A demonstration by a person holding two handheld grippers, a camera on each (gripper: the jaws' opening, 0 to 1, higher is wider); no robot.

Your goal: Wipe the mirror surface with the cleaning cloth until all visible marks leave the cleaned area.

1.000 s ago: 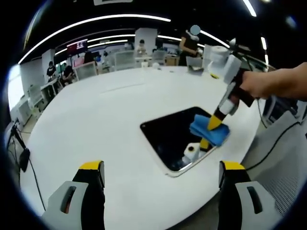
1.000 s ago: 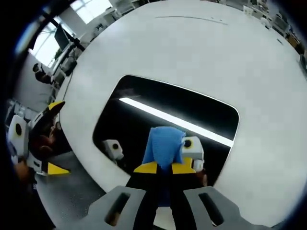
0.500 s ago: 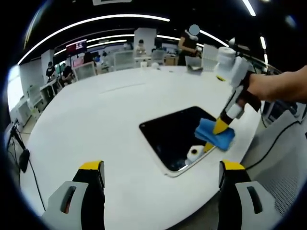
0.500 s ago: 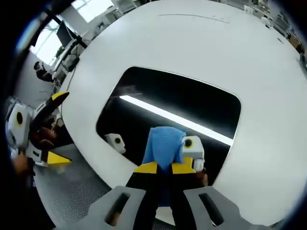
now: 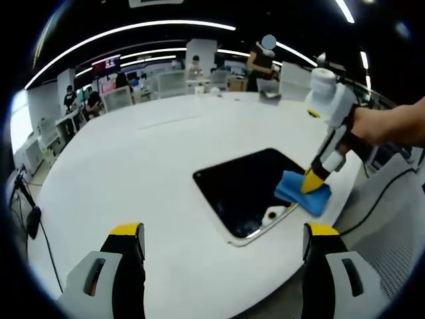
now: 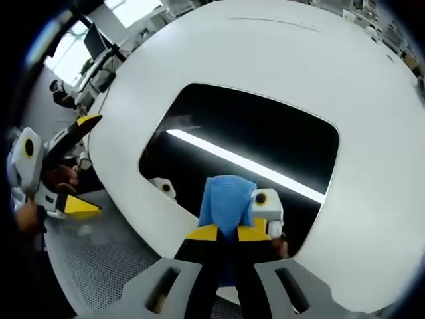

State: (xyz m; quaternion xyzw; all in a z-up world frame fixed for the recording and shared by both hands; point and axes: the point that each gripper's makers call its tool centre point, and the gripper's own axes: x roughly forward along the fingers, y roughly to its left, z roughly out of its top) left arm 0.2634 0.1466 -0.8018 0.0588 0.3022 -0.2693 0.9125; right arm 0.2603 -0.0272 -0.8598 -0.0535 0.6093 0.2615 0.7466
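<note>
White table (image 5: 133,166): right tongs (image 6: 228,232) press cloth (image 6: 226,203) onto mirror (image 6: 265,143).

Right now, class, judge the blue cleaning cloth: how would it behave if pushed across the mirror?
The blue cloth bunches in folds where the right tongs pinch it, so it is probably soft and floppy. It looks light, likely to drag along easily. On the glossy mirror it should slide, though it may crumple rather than stay flat.

The left gripper view looks across the round white worktop (image 5: 133,159) from its near edge, the mirror (image 5: 249,189) toward 3 o'clock. The right gripper view hangs close above the same mirror (image 6: 265,133), looking steeply down.
</note>
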